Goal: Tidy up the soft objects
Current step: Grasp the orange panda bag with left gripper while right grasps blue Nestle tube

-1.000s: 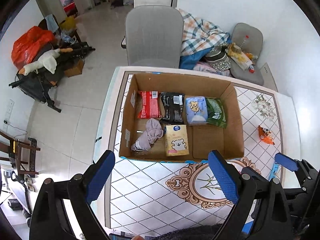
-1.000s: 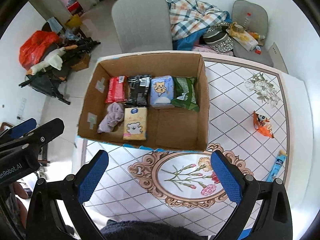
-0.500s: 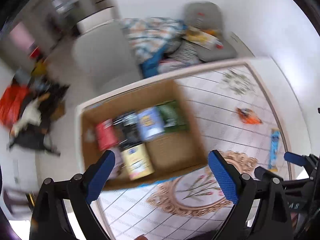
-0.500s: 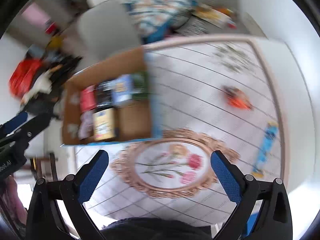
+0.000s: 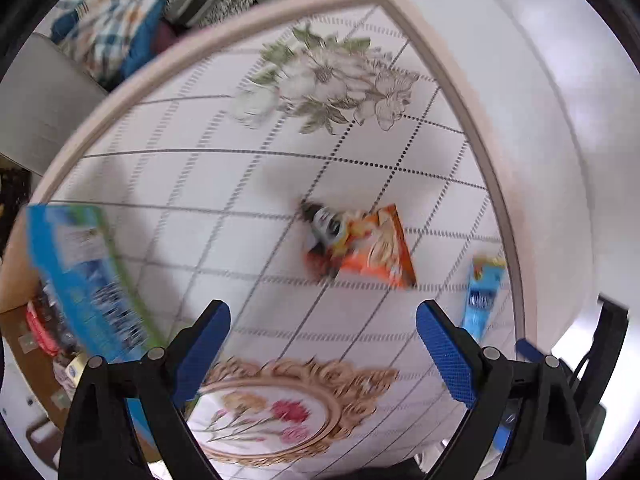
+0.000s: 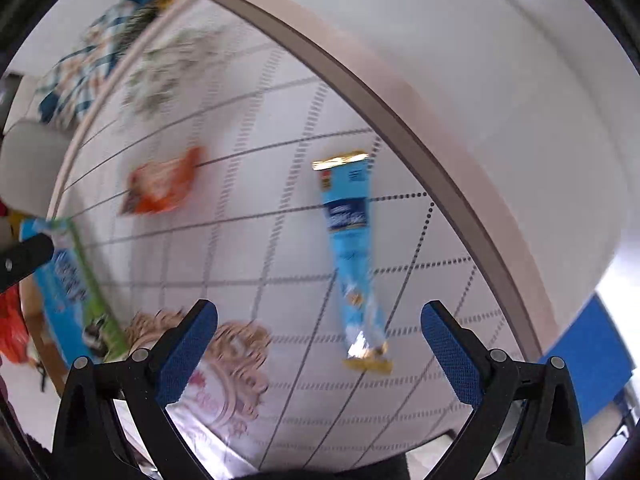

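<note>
An orange snack packet (image 5: 368, 250) lies on the patterned tablecloth (image 5: 248, 184), just ahead of my open, empty left gripper (image 5: 322, 350). A long light-blue packet (image 6: 352, 260) lies ahead of my open, empty right gripper (image 6: 318, 346); it also shows in the left wrist view (image 5: 482, 294). The orange packet (image 6: 162, 186) shows blurred at the left of the right wrist view. The cardboard box's blue printed side (image 5: 86, 280) is at the left, with packets inside partly visible.
The table's right edge (image 5: 500, 184) curves close beside the blue packet. A grey chair (image 5: 36, 100) and a heap of plaid cloth (image 5: 112, 16) stand beyond the far edge. The box side also shows in the right wrist view (image 6: 68, 292).
Both grippers have swung right and down, away from the box toward the two packets on the cloth. Both views are motion-blurred. The jaws stay open.
</note>
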A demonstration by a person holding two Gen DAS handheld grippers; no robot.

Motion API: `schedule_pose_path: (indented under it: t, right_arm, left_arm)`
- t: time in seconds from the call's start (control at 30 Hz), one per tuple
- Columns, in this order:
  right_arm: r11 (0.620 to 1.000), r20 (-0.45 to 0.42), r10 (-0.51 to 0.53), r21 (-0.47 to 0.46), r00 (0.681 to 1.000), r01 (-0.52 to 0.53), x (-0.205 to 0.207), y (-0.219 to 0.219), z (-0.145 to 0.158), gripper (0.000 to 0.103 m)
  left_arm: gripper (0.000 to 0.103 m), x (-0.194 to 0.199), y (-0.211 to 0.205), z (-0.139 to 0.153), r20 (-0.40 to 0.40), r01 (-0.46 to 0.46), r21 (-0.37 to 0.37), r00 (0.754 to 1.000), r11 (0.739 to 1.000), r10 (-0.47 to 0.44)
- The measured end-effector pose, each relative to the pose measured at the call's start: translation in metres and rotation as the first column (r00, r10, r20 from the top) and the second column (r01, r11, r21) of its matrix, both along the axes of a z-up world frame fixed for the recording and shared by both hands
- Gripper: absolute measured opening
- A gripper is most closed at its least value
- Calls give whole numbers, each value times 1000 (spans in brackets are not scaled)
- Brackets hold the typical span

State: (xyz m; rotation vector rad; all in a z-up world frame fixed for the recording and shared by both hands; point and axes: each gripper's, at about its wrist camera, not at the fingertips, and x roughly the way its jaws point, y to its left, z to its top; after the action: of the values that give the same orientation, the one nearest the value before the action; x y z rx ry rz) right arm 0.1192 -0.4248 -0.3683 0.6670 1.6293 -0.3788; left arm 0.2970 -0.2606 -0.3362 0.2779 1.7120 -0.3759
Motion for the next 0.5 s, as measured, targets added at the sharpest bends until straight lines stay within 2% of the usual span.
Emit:
schedule_pose_path:
  t: [0.2, 0.3, 0.37, 0.4, 0.43, 0.5]
  right_arm:
    - [996, -64, -15, 90, 998, 21, 3, -16, -51, 95]
    - [994, -85, -8, 112, 996, 17, 8, -15, -61, 87]
    - [995, -84, 4, 95, 996, 4, 11, -14, -61, 87]
    - [996, -88, 19, 83, 996, -11, 14, -12, -61, 86]
    - [997, -94, 25, 76, 995, -17, 17, -11, -61, 86]
    - [998, -106, 54, 32, 993, -51, 20, -6, -59, 75]
  left_arm:
    - [95, 5, -39, -54, -77, 58, 65, 996, 996, -53]
    - [95, 6, -49, -71, -86, 74, 95, 994, 993, -66]
    - [95, 6, -54, -79, -80, 93, 108, 993, 990, -84]
    - [93, 5, -56, -81, -77, 104, 114, 992, 988, -96]
    - [85, 3, -57, -84, -66, 115, 127, 992, 985, -107]
    - [81, 0, -58, -87, -68, 118, 121, 992, 986, -111]
